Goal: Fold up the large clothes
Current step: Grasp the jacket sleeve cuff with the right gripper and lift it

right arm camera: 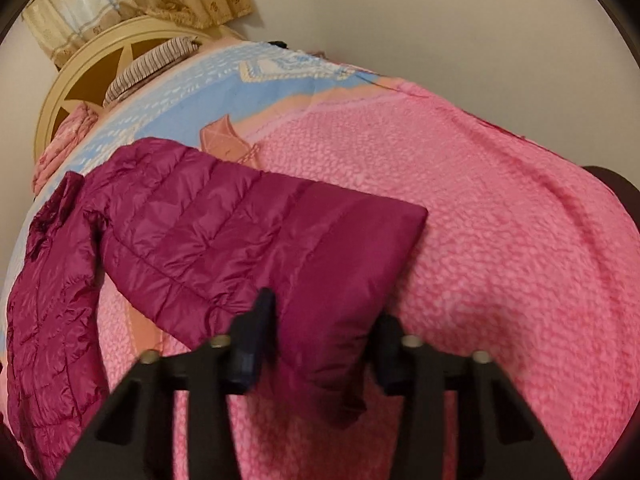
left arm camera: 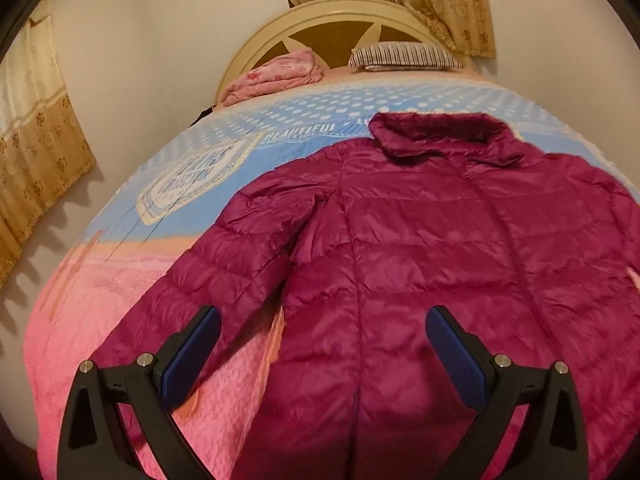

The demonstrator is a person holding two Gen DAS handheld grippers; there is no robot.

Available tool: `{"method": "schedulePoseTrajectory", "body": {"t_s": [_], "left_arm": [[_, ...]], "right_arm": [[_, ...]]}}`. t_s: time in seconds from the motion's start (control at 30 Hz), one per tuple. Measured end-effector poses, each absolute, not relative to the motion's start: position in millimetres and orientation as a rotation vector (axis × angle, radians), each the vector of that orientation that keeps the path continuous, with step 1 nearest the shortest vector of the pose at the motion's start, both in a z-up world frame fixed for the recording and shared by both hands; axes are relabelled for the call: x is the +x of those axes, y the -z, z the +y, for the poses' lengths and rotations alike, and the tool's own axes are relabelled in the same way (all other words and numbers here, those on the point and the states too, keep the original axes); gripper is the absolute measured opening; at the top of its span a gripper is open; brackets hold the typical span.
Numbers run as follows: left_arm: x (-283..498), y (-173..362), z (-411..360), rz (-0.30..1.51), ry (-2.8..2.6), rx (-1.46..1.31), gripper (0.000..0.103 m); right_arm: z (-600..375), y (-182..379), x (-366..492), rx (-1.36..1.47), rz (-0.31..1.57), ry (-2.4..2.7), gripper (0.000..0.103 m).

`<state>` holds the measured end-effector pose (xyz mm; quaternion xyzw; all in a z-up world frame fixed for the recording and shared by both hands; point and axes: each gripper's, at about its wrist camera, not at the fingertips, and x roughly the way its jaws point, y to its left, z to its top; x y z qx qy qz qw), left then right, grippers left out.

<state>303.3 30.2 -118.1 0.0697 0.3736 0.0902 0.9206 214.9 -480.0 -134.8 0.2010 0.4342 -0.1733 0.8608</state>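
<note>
Both tongs stand open as we work. Our right gripper point(right arm camera: 318, 344) straddles the cuff end of the sleeve point(right arm camera: 248, 248), one pad either side, the jaws parted a little wider than the cuff and not yet pinching; whether the pads already brush the fabric we cannot tell, as the picture is blurred there. Our left gripper point(left arm camera: 322, 354) gapes wide above the lower body of the jacket point(left arm camera: 440, 248), holding nothing.

We judge the step in hand to be taking this sleeve and folding it in across the body. To do it well, we should close on the cuff through both layers, since the puffy, slick shell is likely to slip from a shallow bite. We should lift only enough to clear the quilt point(right arm camera: 500, 220), then carry the sleeve over so that it lies flat along the front, with the fold falling at the shoulder seam. Our left tongs could press the hem to keep the jacket from sliding.

Beyond the tongs, the jacket lies spread front up on the bed, collar point(left arm camera: 440, 136) towards the headboard point(left arm camera: 320, 20), the other sleeve point(left arm camera: 224, 264) angled out to the side. A pillow point(left arm camera: 404, 56) lies further off.
</note>
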Motion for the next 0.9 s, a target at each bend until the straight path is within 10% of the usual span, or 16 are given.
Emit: {"method": "schedulePoseTrajectory", "body": {"t_s": [0.13,0.9], "left_arm": [[320.6,123.9,33.7,0.791,-0.193,0.142,0.102],[373.5,129.7,74.9,0.782,-0.315,0.144,0.102]], "right_arm": [[-472.5,124.2,222.5,0.377,0.881,0.349,0.019],[-229.1,56.8,340.1,-0.067,0.751,0.033,0.017]]}}
